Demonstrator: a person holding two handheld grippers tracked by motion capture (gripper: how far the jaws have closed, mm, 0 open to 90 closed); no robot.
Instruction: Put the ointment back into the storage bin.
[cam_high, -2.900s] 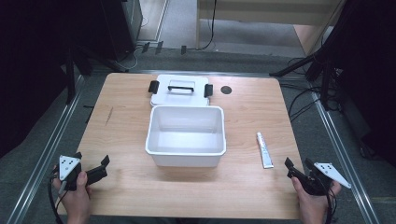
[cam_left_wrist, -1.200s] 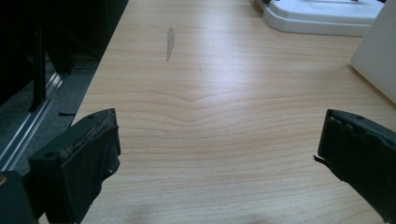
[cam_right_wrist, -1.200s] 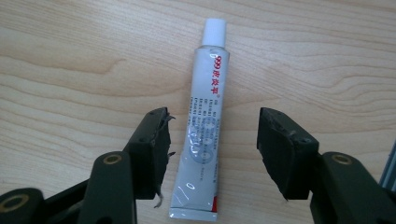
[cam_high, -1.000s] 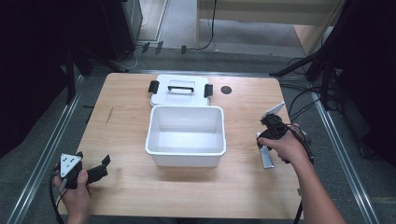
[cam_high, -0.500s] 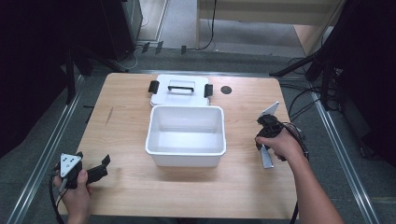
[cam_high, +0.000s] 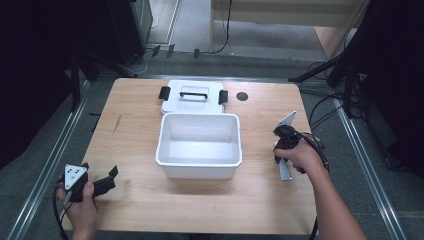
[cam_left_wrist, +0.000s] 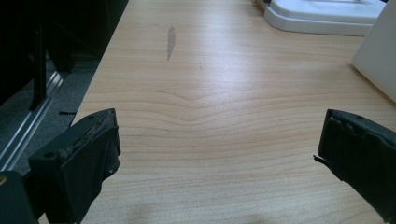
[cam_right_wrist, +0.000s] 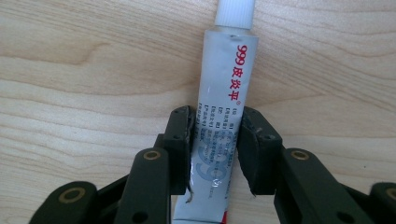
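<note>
Ointment tube (cam_right_wrist: 219, 126) flat on table (cam_high: 260, 200), right of empty white bin (cam_high: 199, 145), cap pointing away along right gripper (cam_right_wrist: 214, 140), jaws clamped on it. Lid (cam_high: 192, 96) behind bin. Left gripper (cam_left_wrist: 219, 154) wide apart.

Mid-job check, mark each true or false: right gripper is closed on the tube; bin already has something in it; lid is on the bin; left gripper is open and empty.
1. The right gripper is closed on the tube. True.
2. The bin has something in it. False: it looks empty.
3. The lid is on the bin. False: it lies flat on the table behind the bin.
4. The left gripper is open and empty. True.
</note>
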